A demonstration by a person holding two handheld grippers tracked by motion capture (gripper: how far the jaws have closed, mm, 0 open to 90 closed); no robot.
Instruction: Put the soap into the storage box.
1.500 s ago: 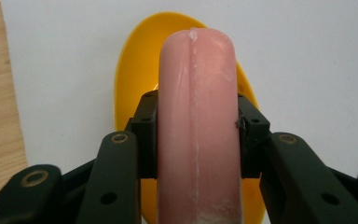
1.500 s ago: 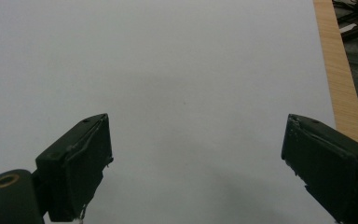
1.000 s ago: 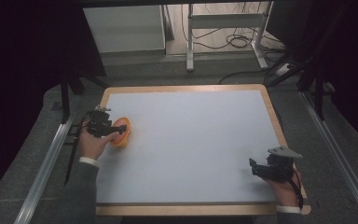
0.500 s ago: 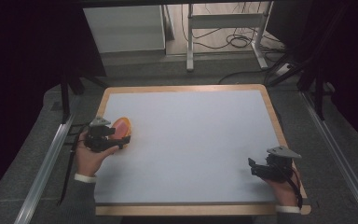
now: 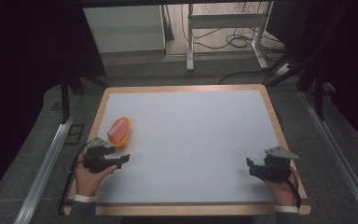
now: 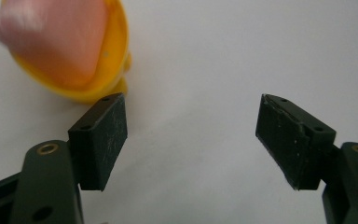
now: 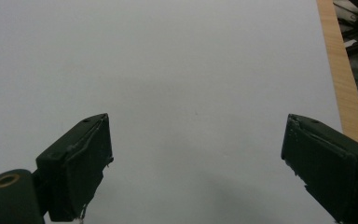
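Note:
An orange bowl (image 5: 121,133) with a pink lump (image 5: 117,130) in it rests on the white table top near the left edge. In the left gripper view the orange bowl (image 6: 93,70) and its pink lump (image 6: 56,37) sit at the upper left, just beyond the left jaw. My left gripper (image 5: 121,161) lies a little nearer than the bowl, open and holding nothing; its jaws stand wide apart (image 6: 191,140). My right gripper (image 5: 251,167) rests near the front right corner, open over bare white surface (image 7: 196,168).
The white board (image 5: 191,126) has a wooden rim (image 5: 272,112). Metal rails (image 5: 46,163) run along both sides. Beyond the far edge are a white cabinet (image 5: 123,28), table legs and cables on the floor.
My left gripper has let go of the orange bowl and drawn back toward the front edge. The bowl stays where it was. The right gripper has barely moved.

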